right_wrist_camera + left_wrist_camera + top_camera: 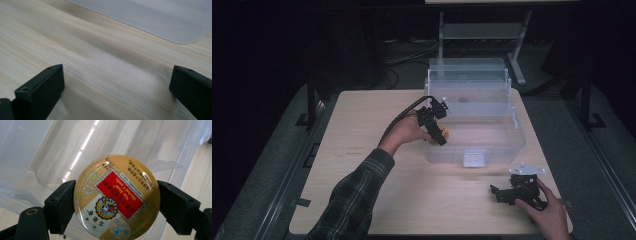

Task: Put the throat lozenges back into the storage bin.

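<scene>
A round gold candy tin (116,198) with a red "Herbal Candy" label sits clamped between the two black jaws of my left gripper (116,202). In the high view that left gripper (438,131) holds the tin (445,132) at the left wall of a clear plastic storage box (512,142), just over its rim. My right gripper (504,195) rests low over the wooden table near the front right corner. Its jaws stand wide apart in the right gripper view (117,85), with bare table between them.
The clear box has its lid (468,75) standing open at the back and a latch (474,158) on the front wall. A corner of the box (185,27) lies ahead of the right gripper. The light wooden table (362,165) spreads to the left and front.
</scene>
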